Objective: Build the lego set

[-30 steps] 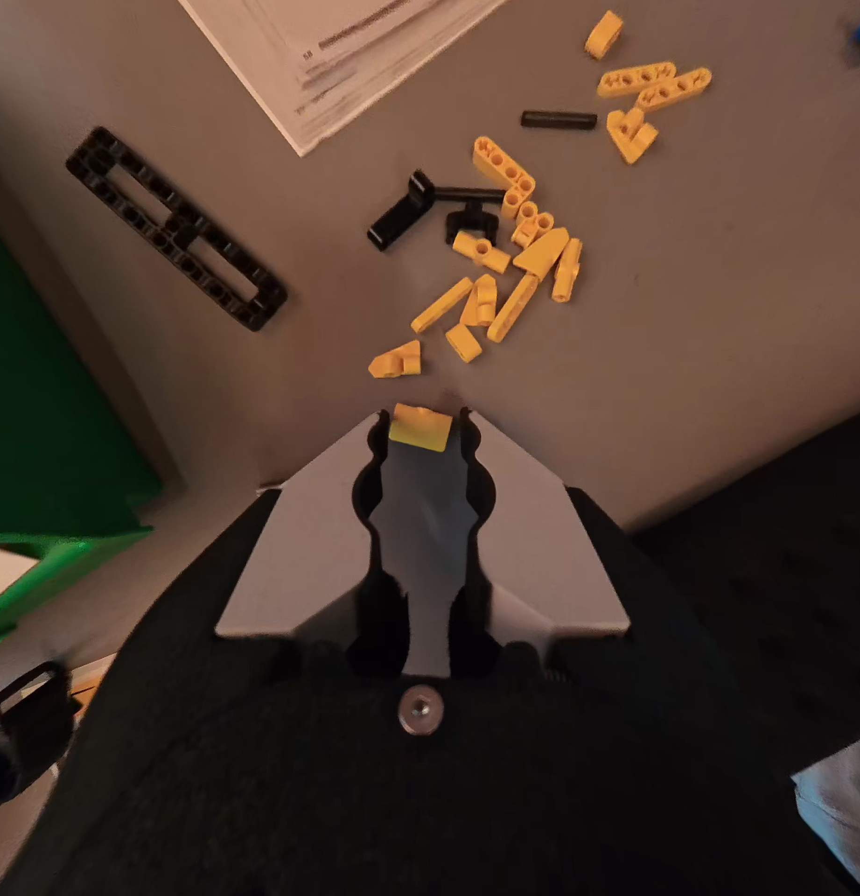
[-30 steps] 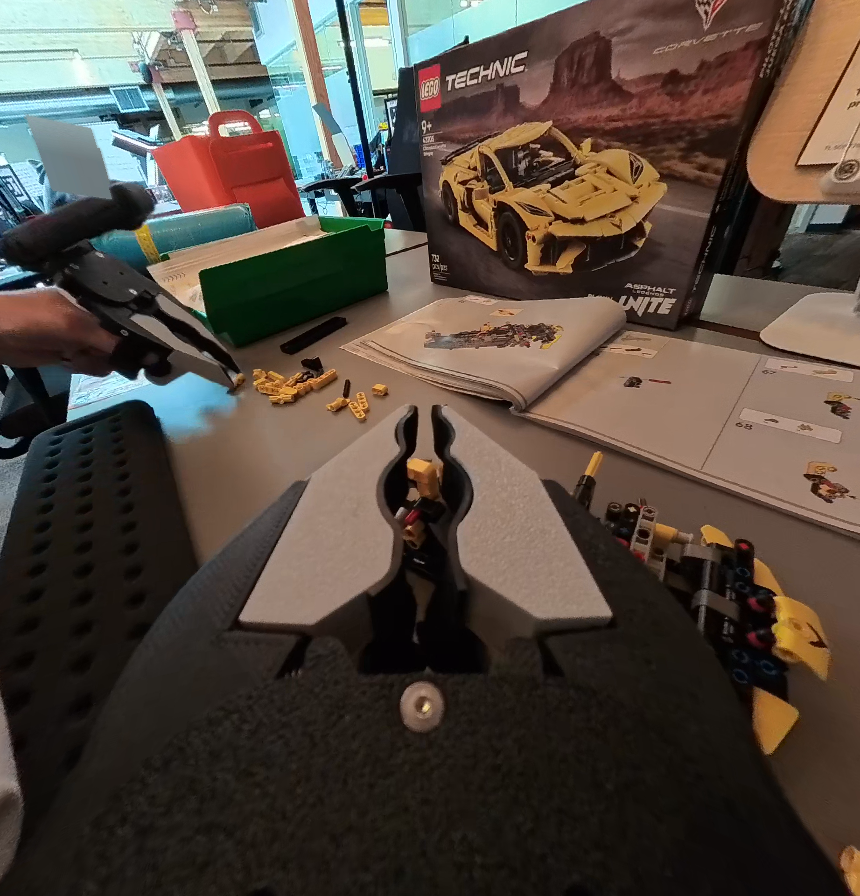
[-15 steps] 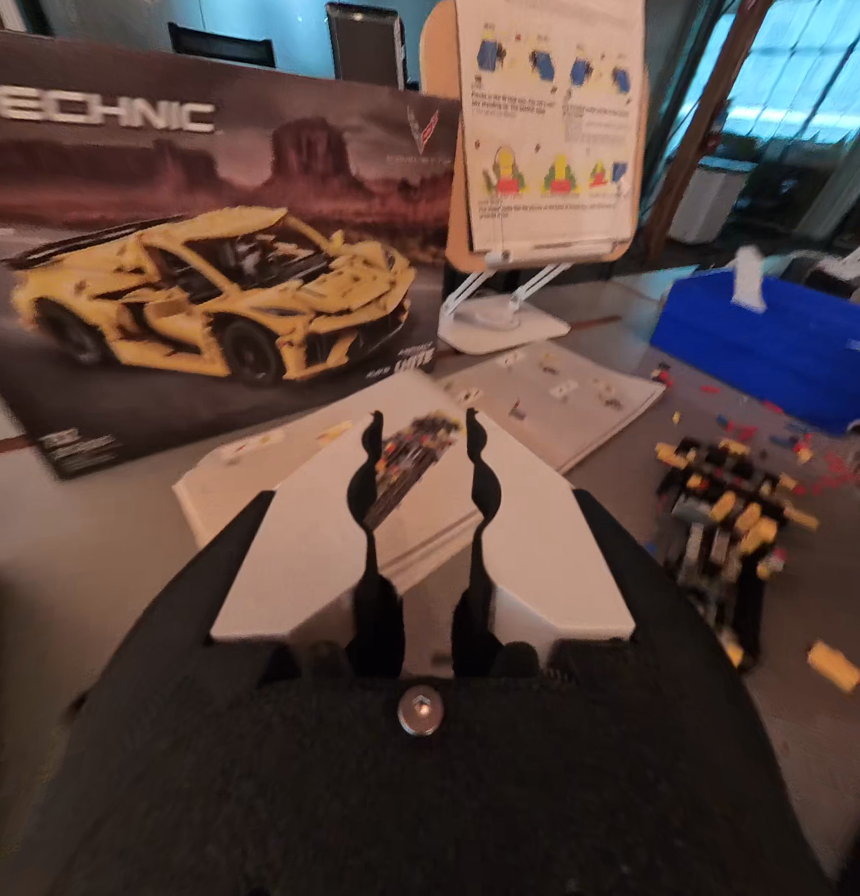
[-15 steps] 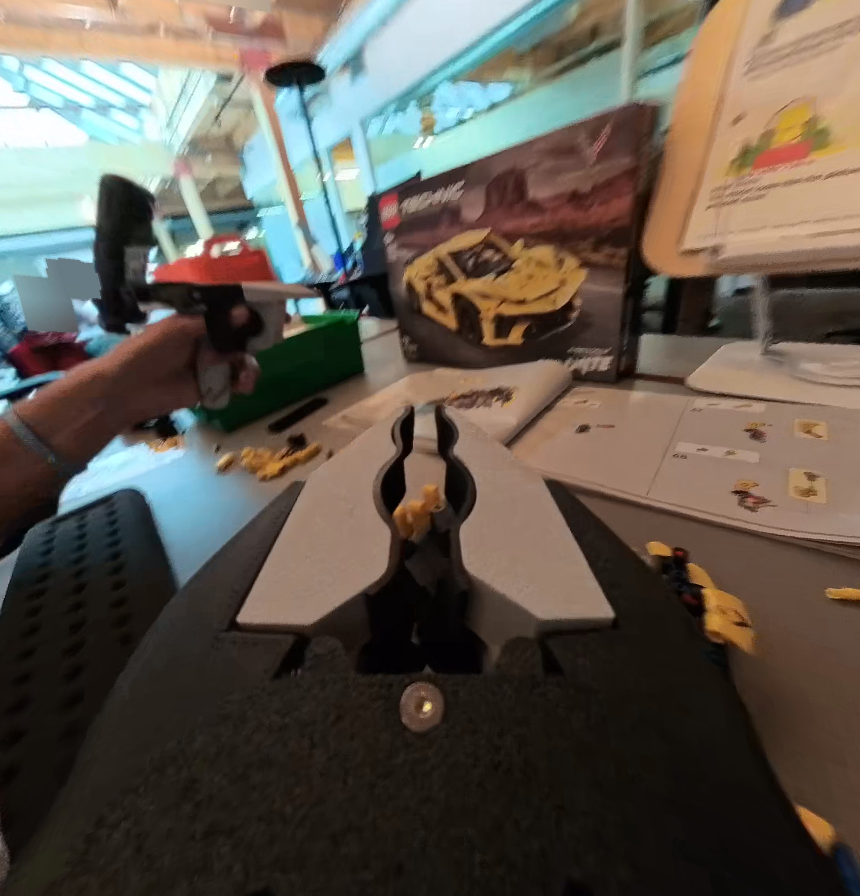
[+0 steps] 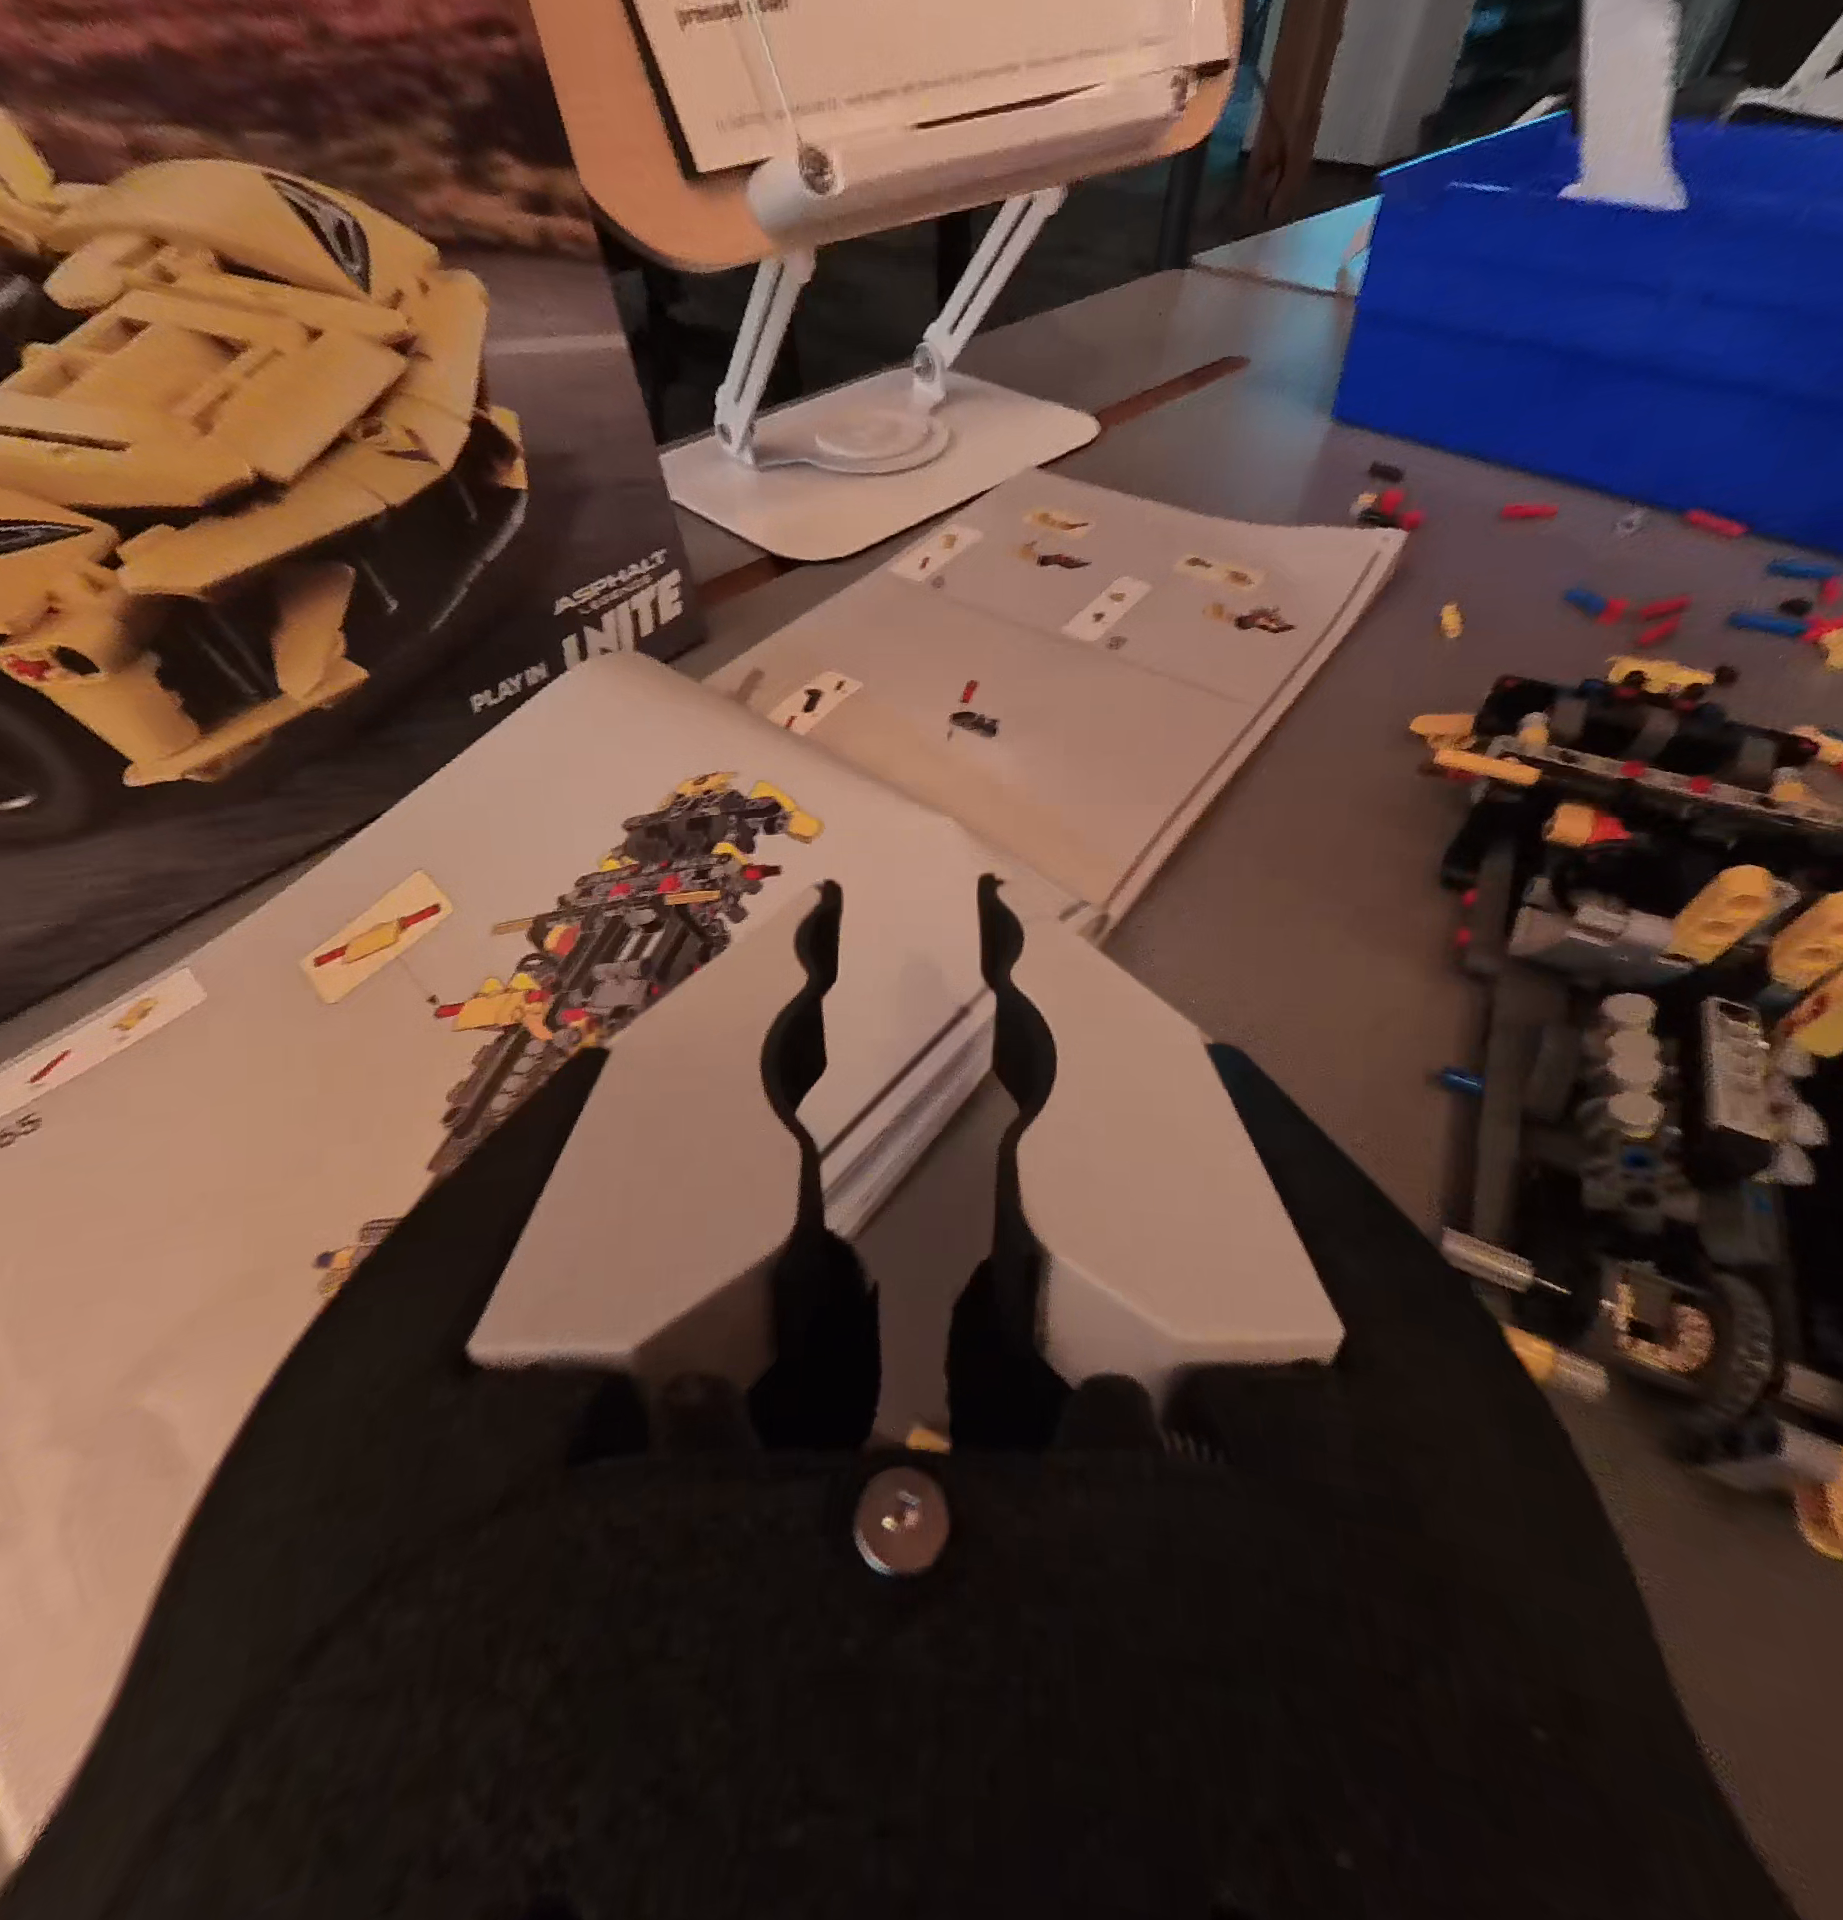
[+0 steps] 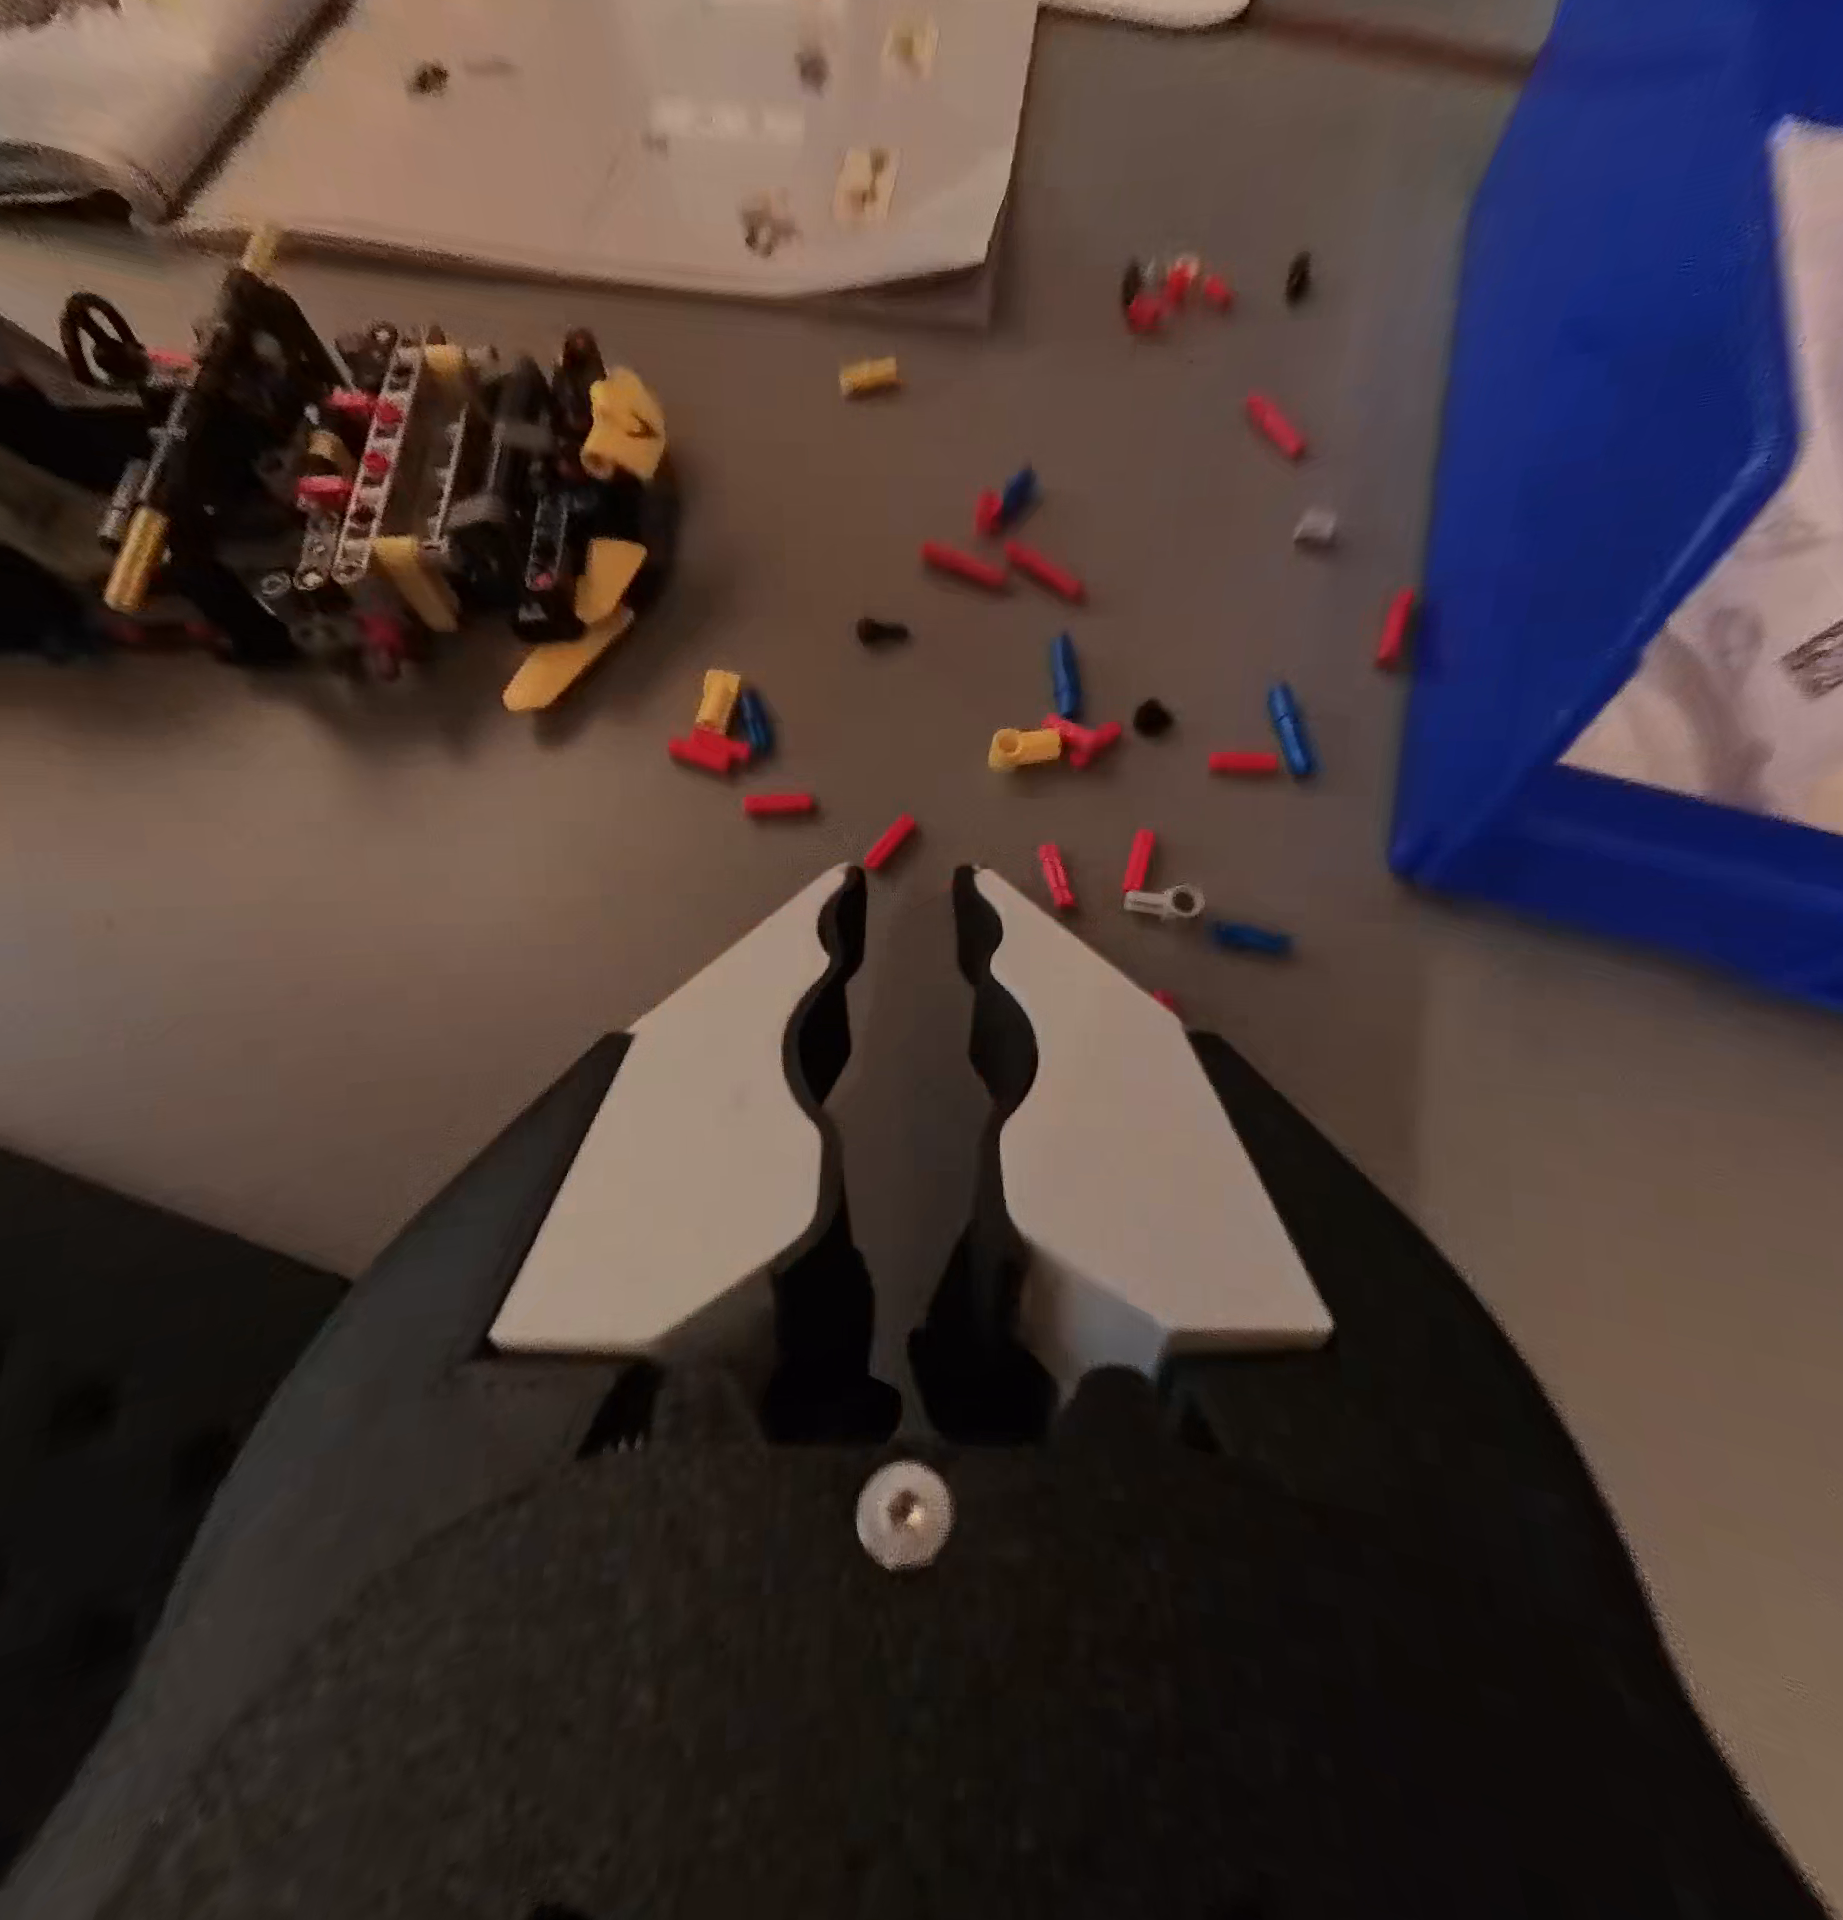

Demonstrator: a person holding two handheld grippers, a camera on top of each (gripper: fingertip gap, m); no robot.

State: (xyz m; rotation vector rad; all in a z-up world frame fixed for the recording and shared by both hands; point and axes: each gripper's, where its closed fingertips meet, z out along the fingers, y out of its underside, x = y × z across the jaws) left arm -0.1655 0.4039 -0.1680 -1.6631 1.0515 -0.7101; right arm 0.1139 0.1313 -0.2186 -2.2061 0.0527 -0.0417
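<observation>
The partly built black, grey and yellow lego model [image 5: 1675,987] lies on the grey table to the right of my left gripper [image 5: 906,888]. That gripper is open and empty, above the open instruction booklet [image 5: 273,1091]. In the right wrist view the model [image 6: 377,499] sits at the upper left. My right gripper [image 6: 909,873] is open with a narrow gap and empty, pointing down at the table. A red pin [image 6: 889,842] lies just ahead of its tips, among several scattered red, blue, yellow and black pins [image 6: 1042,566].
A blue bin [image 6: 1623,416] stands at the right, also visible in the left wrist view [image 5: 1623,343]. The set's box [image 5: 221,468] and a white document stand [image 5: 875,457] are behind the booklet. A black perforated pad [image 6: 86,1351] lies at the near left. The left gripper's tips are roughly 40 cm from the right gripper's.
The left gripper no longer holds the yellow piece and has swung from the yellow parts pile to over the booklet. The right gripper no longer holds its small assembly and has tipped down over the pins.
</observation>
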